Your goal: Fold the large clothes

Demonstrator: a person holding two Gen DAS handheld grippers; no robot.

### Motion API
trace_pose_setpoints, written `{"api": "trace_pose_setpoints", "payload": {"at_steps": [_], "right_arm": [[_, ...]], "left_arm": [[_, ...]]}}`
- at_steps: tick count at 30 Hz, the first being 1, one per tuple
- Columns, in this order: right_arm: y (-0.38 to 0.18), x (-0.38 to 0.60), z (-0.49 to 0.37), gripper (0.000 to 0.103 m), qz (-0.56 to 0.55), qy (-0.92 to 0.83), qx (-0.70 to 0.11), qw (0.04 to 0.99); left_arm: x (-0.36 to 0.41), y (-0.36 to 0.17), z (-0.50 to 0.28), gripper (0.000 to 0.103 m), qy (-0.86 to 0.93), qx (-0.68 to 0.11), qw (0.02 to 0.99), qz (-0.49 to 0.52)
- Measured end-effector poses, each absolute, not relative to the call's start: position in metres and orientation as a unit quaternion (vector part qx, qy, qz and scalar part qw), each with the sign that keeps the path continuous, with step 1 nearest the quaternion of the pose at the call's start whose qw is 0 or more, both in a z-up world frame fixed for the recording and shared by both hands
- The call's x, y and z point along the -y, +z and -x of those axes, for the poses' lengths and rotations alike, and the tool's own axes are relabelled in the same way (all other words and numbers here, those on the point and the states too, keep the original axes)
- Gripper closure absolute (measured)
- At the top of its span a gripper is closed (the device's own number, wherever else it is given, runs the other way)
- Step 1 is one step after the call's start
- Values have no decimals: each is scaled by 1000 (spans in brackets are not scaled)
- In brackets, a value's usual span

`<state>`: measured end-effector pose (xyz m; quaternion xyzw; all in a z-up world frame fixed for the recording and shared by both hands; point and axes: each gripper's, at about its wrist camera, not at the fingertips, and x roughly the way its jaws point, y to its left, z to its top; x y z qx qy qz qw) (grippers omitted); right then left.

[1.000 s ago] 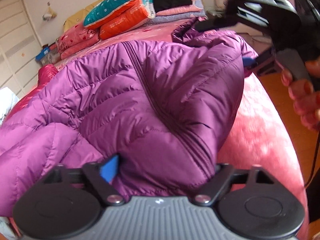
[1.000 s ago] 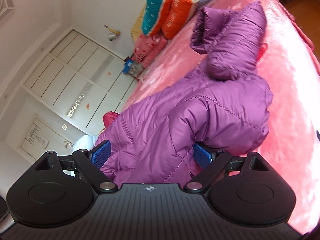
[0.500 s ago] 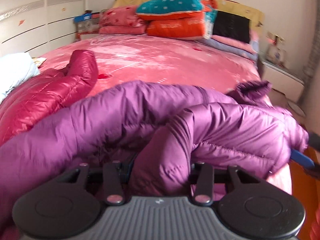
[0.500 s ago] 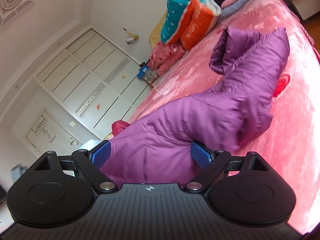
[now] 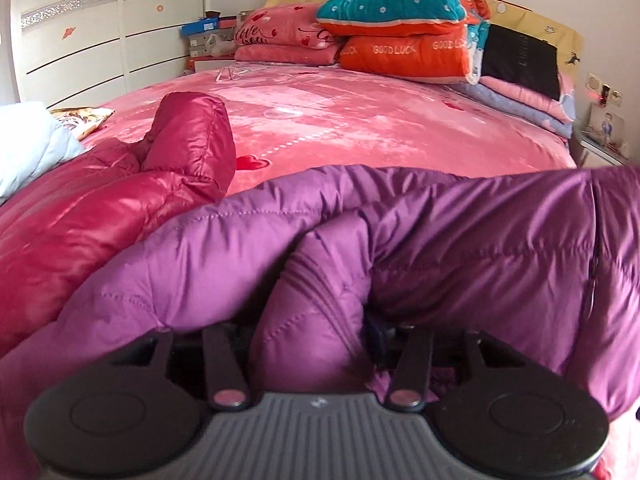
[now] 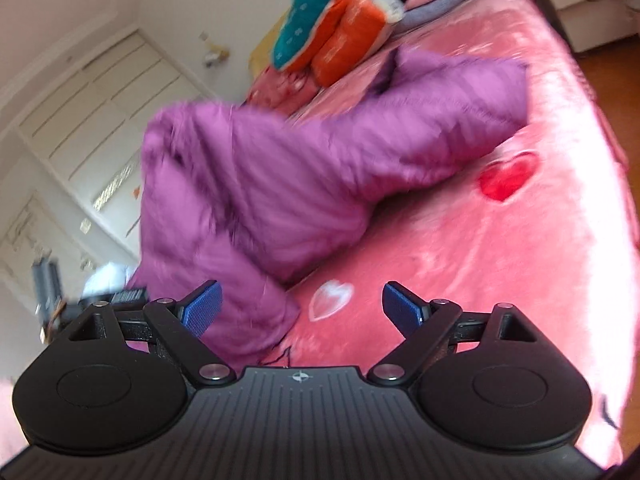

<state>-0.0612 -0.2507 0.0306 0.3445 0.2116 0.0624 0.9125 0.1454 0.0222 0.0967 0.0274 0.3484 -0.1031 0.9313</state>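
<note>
Gripping the purple jacket (image 5: 460,240) with my left tongs (image 5: 316,328): a thick fold of it is bunched between the fingers, which are closed in on it, pads buried in fabric. Jacket drapes across the near edge of the bed (image 5: 360,128), running left to right in the left view and filling the lower half of it.

Right tongs (image 6: 300,308) are spread wide, blue pads (image 6: 202,306) clear, nothing between them. Left pad sits just beside a jacket corner; can't tell if it touches. In the right view the jacket (image 6: 320,168) is motion-blurred, one end raised at left, the other lying far right on the pink spread.

Red jacket (image 5: 100,220) lies to the left, touching the purple one. Far end of the bed: teal-and-orange quilts (image 5: 400,36) stacked, pink pillows (image 5: 280,40) to their left. White wardrobe (image 5: 80,40) on the far left wall.
</note>
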Motion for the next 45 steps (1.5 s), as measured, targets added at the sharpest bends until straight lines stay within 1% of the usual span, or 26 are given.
{"api": "trace_pose_setpoints", "payload": {"at_steps": [8,15,19,23,28,34,38,41,43,44,45], "right_arm": [[26,204,13,0,-280,103,-244,923],[16,198,-11,0,-285,100,-242,922],[12,208,-18,0,-303,89,-223,922],[6,216,-24,0,-323,90,-210,918],[1,216,-30,0,-312,86,-204,924],[-5,205,-38,0,-308,102,-192,926],[1,198,-54,0,-306,120,-181,927],[1,188,-60,0,-283,131,-185,932],[2,184,-60,0,-275,127,-189,934],[1,184,-61,0,-278,129,-194,932],[0,184,-61,9,-282,132,-198,929]], "left_arm": [[-14,75,-180,46,-99,-317,943,-28],[0,60,-211,42,-100,-272,957,-31],[6,54,-234,40,-105,-249,962,-35],[9,50,-264,37,-118,-232,965,-44],[8,45,-290,33,-145,-225,963,-40],[6,47,-282,33,-164,-219,961,-31],[6,52,-272,33,-177,-219,959,-26],[3,59,-264,33,-182,-221,958,-17],[-1,66,-256,32,-188,-221,957,-9],[-3,70,-251,29,-188,-220,957,-8],[-5,74,-244,26,-188,-219,957,-8]]}}
